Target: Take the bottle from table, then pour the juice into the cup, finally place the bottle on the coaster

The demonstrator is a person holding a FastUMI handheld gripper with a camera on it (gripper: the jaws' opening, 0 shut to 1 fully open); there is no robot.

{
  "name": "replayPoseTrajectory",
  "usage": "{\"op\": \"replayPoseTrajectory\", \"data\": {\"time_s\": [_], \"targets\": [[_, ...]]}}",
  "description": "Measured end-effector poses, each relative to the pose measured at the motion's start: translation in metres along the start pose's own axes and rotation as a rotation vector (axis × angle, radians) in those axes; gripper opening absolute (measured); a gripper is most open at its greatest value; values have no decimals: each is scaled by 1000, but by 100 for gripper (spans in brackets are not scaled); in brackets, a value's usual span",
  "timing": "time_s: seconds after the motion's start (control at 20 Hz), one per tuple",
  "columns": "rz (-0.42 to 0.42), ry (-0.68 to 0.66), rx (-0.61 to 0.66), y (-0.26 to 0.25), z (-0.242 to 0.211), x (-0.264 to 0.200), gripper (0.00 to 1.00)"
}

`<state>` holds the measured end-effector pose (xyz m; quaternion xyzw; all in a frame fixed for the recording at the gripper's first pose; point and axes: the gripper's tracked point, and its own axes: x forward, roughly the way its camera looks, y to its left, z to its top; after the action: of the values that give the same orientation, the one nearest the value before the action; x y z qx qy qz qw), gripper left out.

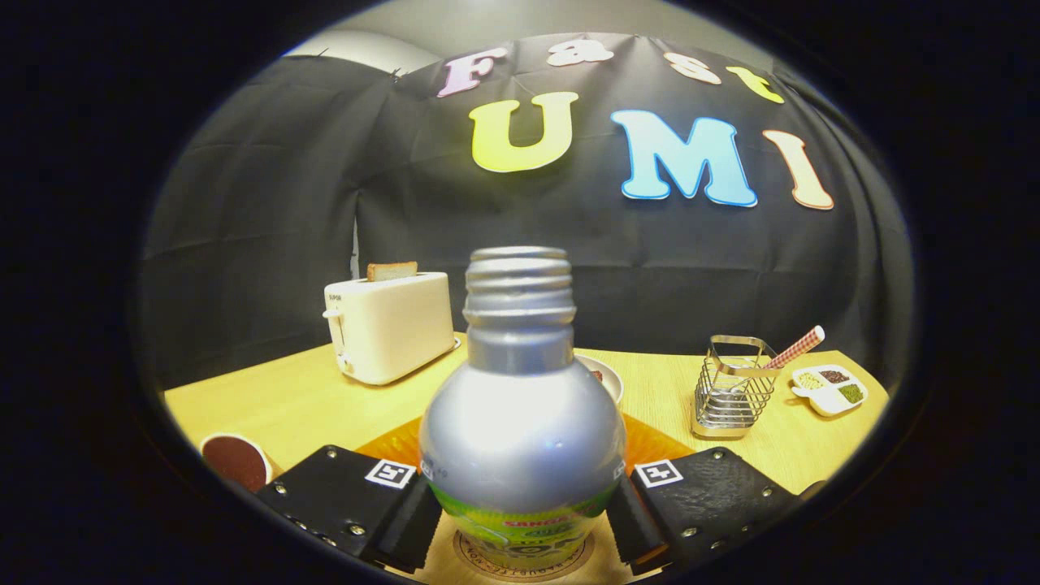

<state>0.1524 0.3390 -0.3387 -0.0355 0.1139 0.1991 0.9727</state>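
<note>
The gripper [522, 512] grips the bottle [522, 422], one finger pressed on each side of its body. The bottle stands upright, uncapped, on the round coaster [524, 561] directly beneath it. Left of the bottle, close by, sits a cup [236, 461] of dark liquid. Just behind the bottle lies an orange mat [650, 443] with a bowl [605, 375]. Farther back, a toaster [390, 325] holding bread stands to the bottle's left; a wire rack [731, 388] and a divided dish [830, 387] stand to its right, all on the table [292, 398].
</note>
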Motion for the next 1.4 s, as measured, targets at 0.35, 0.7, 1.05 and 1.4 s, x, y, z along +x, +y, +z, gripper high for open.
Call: {"op": "replayPoseTrajectory", "data": {"time_s": [0.35,0.7,1.05,1.4], "targets": [[43,-39,56,4,4,-5,94],[-9,-129,44,-24,81,-70,99],[-126,-193,-33,-78,193,-191,99],[-264,-266,-13,-120,271,-301,99]]}}
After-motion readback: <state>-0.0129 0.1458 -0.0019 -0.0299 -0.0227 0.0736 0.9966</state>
